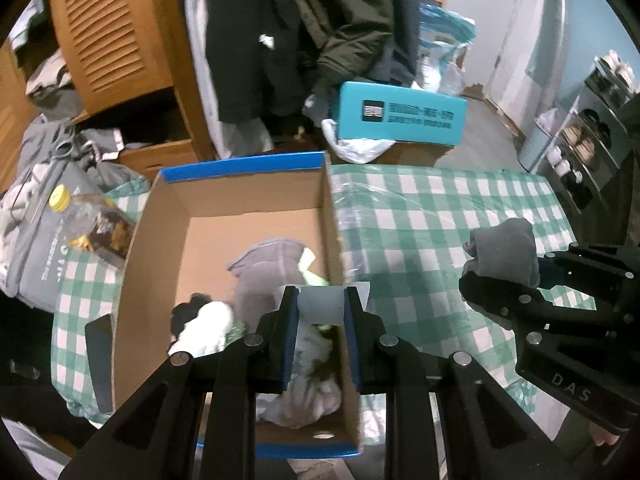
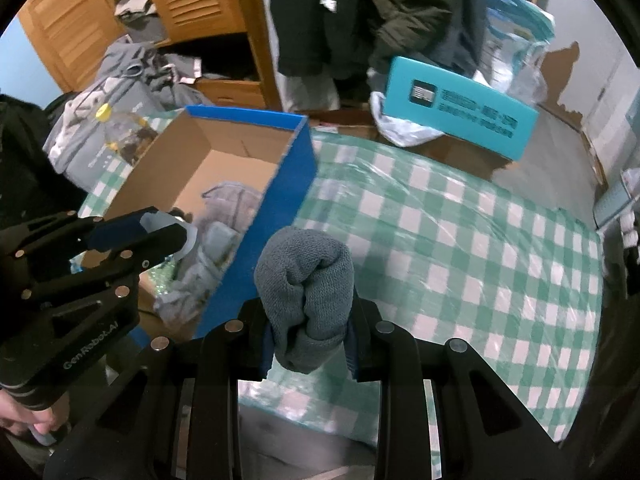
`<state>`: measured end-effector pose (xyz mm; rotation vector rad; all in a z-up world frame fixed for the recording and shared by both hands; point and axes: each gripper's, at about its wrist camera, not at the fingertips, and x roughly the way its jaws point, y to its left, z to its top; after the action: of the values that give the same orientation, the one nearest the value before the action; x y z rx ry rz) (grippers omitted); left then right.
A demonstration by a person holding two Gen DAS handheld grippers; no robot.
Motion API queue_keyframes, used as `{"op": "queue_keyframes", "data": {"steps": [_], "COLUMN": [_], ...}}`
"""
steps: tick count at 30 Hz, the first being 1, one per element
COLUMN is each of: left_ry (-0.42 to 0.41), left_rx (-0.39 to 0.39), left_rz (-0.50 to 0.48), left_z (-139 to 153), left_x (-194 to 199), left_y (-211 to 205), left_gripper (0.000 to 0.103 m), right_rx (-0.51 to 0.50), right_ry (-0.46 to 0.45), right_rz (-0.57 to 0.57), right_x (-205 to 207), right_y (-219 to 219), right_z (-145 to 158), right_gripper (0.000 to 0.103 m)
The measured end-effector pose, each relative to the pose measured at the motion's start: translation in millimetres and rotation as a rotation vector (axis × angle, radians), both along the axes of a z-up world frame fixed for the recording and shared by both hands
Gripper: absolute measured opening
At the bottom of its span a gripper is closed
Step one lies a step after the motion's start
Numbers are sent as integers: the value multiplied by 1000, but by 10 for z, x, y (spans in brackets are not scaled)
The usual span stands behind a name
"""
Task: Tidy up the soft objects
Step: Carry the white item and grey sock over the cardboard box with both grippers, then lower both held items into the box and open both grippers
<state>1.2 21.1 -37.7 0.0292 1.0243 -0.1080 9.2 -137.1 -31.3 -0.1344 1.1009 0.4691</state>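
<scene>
On the green-checked tablecloth (image 2: 460, 240) sits an open cardboard box (image 1: 224, 208) w/ blue outer walls, holding a grey garment (image 1: 268, 272), a white roll (image 1: 208, 328) beside something dark, & pale crumpled fabric lower down, partly hidden by the left gripper (image 1: 322, 308). That gripper hangs over the box's right wall, pinching a pale translucent piece (image 1: 322, 306); what it is can't be made out. The right gripper (image 2: 308, 336) is over the cloth just right of the box, jaws clamped on a rolled grey sock bundle (image 2: 306, 292). A yellow-capped bottle (image 1: 88, 220) lies left of the box, blurred. Behind: teal box (image 1: 400, 114), hanging dark coats, cut off at top.
</scene>
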Motion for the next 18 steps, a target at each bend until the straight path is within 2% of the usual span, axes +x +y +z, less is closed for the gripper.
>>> {"op": "queue_keyframes", "data": {"steps": [11, 18], "left_ry": [-3, 28], "left_rx": [10, 8], "left_rz": [92, 142], "left_z": [-48, -185], "left_x": [-28, 5], "left_y": [526, 784], "left_gripper": [22, 22], "right_rx": [2, 0], "right_ry": [10, 36], "right_rz": [79, 117], "right_x": [70, 133], "right_y": [607, 918], "right_z": [-14, -125], "right_gripper": [26, 26]}}
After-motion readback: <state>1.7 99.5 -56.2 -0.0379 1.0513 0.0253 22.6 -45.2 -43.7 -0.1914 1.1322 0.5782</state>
